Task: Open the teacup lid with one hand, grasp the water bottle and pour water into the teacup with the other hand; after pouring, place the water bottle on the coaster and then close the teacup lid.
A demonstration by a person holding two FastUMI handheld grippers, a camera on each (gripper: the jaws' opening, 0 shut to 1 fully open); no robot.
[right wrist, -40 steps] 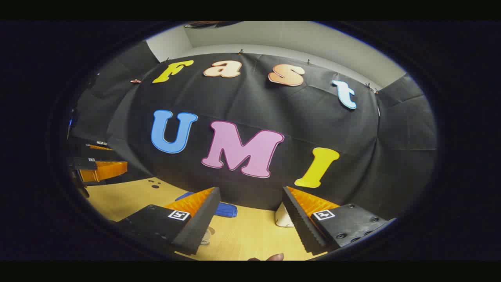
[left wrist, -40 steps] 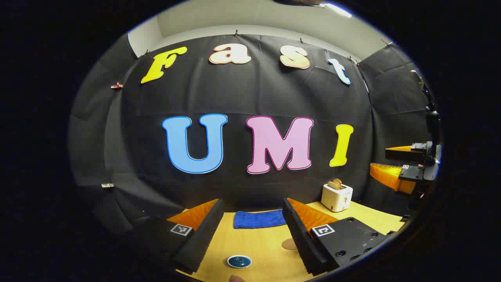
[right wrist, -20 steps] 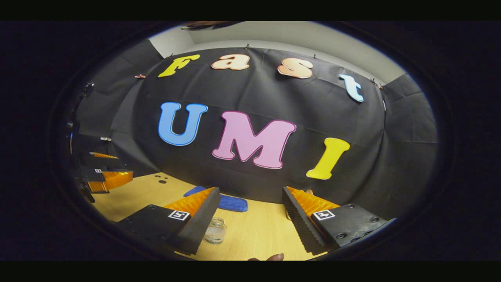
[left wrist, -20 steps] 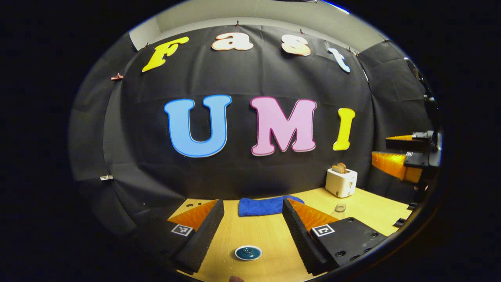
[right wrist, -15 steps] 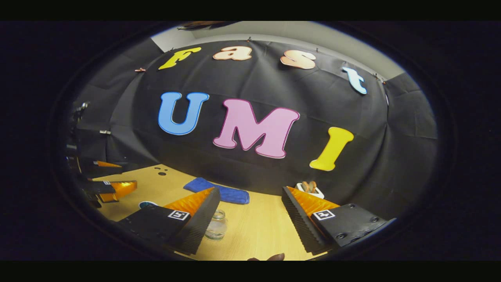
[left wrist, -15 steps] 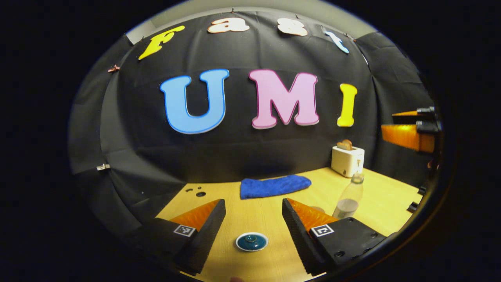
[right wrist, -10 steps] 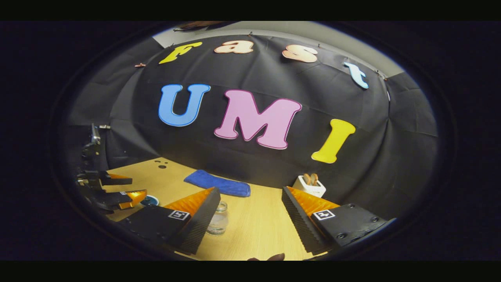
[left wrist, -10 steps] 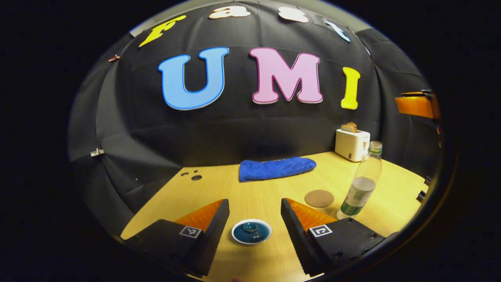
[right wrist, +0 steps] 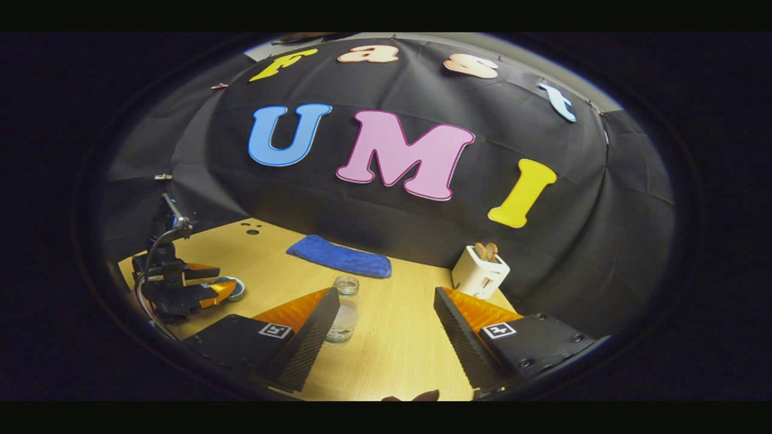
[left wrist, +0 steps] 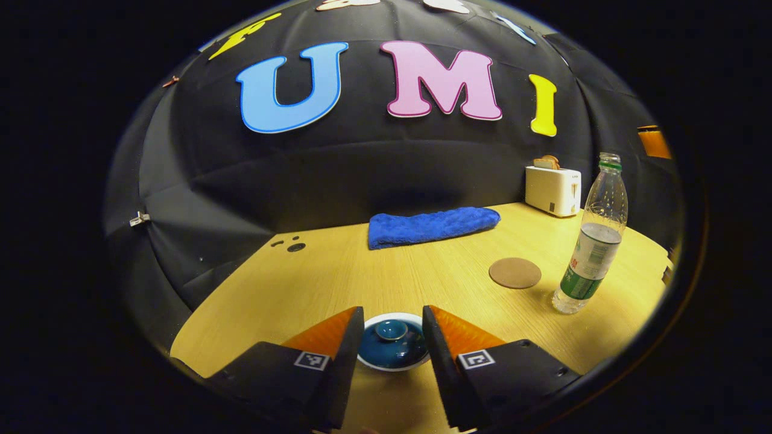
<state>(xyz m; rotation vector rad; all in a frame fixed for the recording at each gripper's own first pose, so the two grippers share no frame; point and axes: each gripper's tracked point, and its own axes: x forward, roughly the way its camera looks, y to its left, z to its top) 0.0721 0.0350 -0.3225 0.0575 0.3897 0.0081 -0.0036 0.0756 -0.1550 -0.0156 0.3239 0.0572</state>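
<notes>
- Left gripper [left wrist: 393, 337]: fingers spread, one on each side of the dark blue ceramic teacup lid [left wrist: 392, 344]; knob dead centre between them, contact not clear. Nearer hand for the lid.
- Round brown coaster [left wrist: 515, 272]: on the wooden table [left wrist: 313, 277], bare, just left of the bottle.
- Clear plastic water bottle [right wrist: 344, 312]: upright, long axis vertical.
- Right gripper [right wrist: 386, 337]: spread, empty; bottle lies ahead, toward its left finger.

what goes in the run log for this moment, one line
phase: reach for lid | left gripper: open, straddling teacup lid | right gripper: open, near water bottle | coaster: bare
</notes>
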